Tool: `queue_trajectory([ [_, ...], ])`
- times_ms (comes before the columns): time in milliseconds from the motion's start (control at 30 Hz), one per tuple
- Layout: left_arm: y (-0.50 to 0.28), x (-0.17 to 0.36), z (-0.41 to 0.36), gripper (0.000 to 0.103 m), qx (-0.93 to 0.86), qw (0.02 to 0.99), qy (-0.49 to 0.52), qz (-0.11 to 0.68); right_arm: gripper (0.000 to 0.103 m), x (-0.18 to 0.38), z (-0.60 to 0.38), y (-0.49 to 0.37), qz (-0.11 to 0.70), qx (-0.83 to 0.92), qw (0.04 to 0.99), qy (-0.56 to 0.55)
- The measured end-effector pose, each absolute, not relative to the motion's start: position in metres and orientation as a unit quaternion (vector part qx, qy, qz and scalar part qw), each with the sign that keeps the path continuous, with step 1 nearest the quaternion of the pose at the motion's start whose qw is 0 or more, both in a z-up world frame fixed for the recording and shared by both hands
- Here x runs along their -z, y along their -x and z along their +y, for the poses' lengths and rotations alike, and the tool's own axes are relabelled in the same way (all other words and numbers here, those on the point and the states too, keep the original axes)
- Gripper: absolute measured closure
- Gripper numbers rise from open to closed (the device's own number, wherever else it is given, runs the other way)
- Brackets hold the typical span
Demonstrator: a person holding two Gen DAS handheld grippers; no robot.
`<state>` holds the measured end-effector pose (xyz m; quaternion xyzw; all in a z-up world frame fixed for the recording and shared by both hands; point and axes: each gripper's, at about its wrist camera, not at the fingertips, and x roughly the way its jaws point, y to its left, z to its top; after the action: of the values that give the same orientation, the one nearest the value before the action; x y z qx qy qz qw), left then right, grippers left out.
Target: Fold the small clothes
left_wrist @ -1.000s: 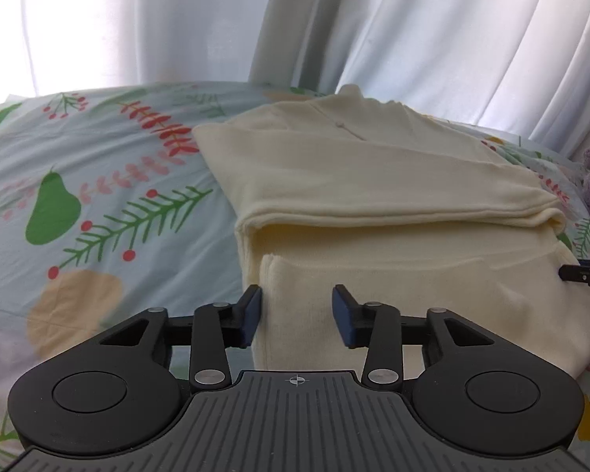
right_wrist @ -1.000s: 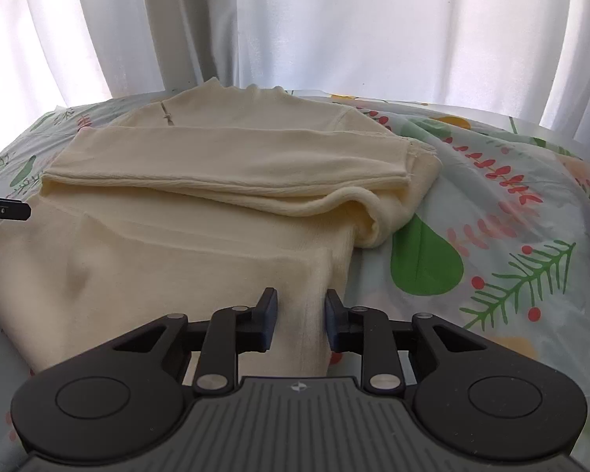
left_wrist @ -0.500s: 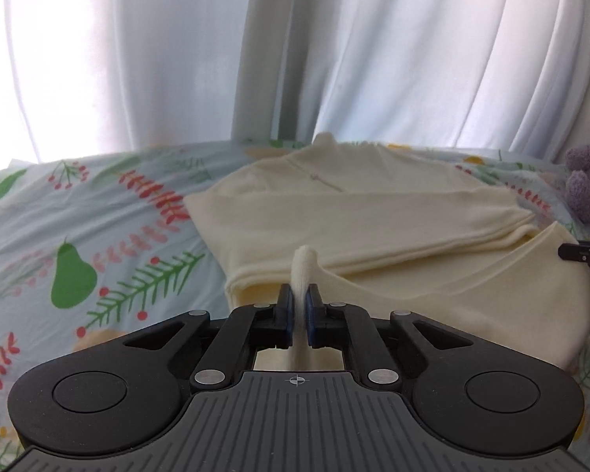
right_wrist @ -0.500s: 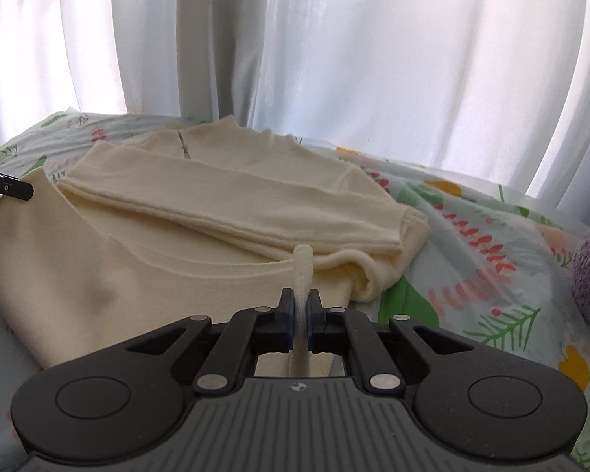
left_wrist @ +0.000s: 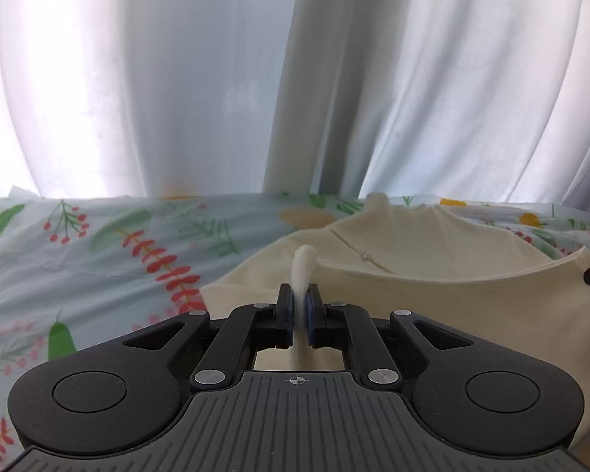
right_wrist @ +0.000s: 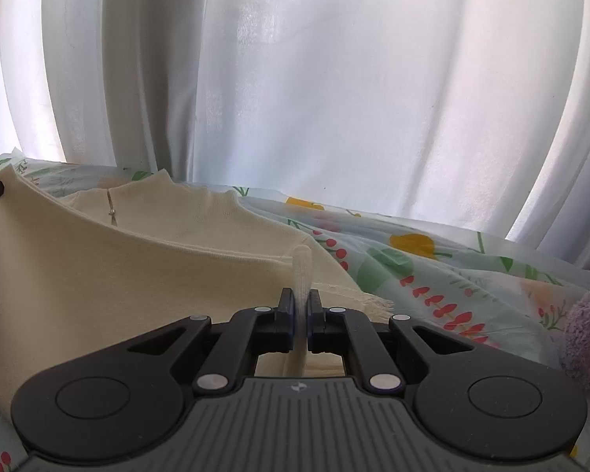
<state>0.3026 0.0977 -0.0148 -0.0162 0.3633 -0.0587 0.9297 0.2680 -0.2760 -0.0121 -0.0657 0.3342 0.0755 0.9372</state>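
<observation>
Left gripper [left_wrist: 299,306]: clamped on a pinch of the cream sweater [left_wrist: 432,299], hem edge lifted off the floral bedsheet [left_wrist: 118,259].
Right gripper [right_wrist: 299,306]: clamped on the same hem's other corner.
Left view only: pear and red-sprig print, right gripper's tip at far right.
Right view only: purple plush toy [right_wrist: 588,338], frayed hem beside the fingers.
Both views: white curtain [right_wrist: 334,98] behind, collar slit visible.

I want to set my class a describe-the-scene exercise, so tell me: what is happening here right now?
A person is folding a cream sweater on a floral bedsheet. The left hand-held gripper and the right hand-held gripper are each shut on a pinch of the hem, one at either bottom corner. The hem is raised off the bed, stretched between them, with the collar lying beyond it near the white curtain.
</observation>
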Motion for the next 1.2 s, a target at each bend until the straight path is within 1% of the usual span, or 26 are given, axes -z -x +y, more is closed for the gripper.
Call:
queue_trajectory([
  [67,-0.306,0.029,0.102,0.093,0.069,0.922,0.037,0.378,0.097,0.023,-0.277,-0.279,0.356,-0.09,0.928,0.06],
  [100,-0.304,0.033,0.104,0.091,0.081,0.919,0.048,0.382,0.097,0.028,-0.278,-0.282,0.366,-0.098,0.923,0.059],
  [133,-0.301,0.036,0.104,0.083,0.091,0.917,0.056,0.383,0.097,0.033,-0.278,-0.285,0.379,-0.101,0.918,0.062],
  [167,-0.298,0.038,0.105,0.079,0.103,0.917,0.057,0.382,0.096,0.036,-0.279,-0.285,0.389,-0.103,0.913,0.065],
  [200,-0.294,0.04,0.105,0.071,0.114,0.916,0.056,0.381,0.094,0.039,-0.279,-0.284,0.393,-0.108,0.911,0.067],
  [233,-0.291,0.041,0.104,0.07,0.124,0.914,0.052,0.383,0.087,0.041,-0.279,-0.281,0.397,-0.119,0.907,0.072],
  [267,-0.29,0.043,0.104,0.07,0.13,0.911,0.047,0.388,0.085,0.042,-0.279,-0.278,0.398,-0.13,0.905,0.078],
  [400,-0.288,0.048,0.092,0.073,0.137,0.905,0.005,0.403,0.085,0.046,-0.271,-0.266,0.388,-0.148,0.901,0.124],
  [433,-0.288,0.049,0.088,0.085,0.132,0.905,-0.014,0.405,0.089,0.047,-0.27,-0.266,0.39,-0.149,0.9,0.129],
  [467,-0.288,0.049,0.084,0.093,0.126,0.904,-0.032,0.408,0.093,0.047,-0.269,-0.266,0.391,-0.15,0.898,0.132],
  [500,-0.287,0.047,0.081,0.093,0.123,0.904,-0.045,0.408,0.097,0.047,-0.268,-0.265,0.391,-0.152,0.898,0.136],
  [567,-0.284,0.035,0.077,0.093,0.119,0.911,-0.059,0.391,0.098,0.044,-0.265,-0.262,0.383,-0.15,0.9,0.147],
  [667,-0.284,0.003,0.076,0.094,0.11,0.929,-0.061,0.347,0.098,0.027,-0.263,-0.259,0.356,-0.144,0.911,0.15],
  [767,-0.299,-0.025,0.078,0.093,0.102,0.943,-0.045,0.313,0.098,0.008,-0.265,-0.27,0.332,-0.129,0.924,0.14],
  [833,-0.314,-0.032,0.074,0.093,0.085,0.951,-0.06,0.291,0.098,0.002,-0.262,-0.281,0.315,-0.11,0.93,0.153],
  [933,-0.341,-0.028,0.065,0.093,0.056,0.955,-0.079,0.281,0.098,0.002,-0.258,-0.304,0.304,-0.079,0.936,0.161],
  [1100,-0.384,0.0,0.053,0.093,0.029,0.946,-0.07,0.316,0.098,0.013,-0.255,-0.348,0.321,-0.054,0.934,0.149],
  [1200,-0.397,0.017,0.046,0.093,0.01,0.94,-0.083,0.33,0.098,0.021,-0.253,-0.367,0.337,-0.045,0.929,0.144],
])
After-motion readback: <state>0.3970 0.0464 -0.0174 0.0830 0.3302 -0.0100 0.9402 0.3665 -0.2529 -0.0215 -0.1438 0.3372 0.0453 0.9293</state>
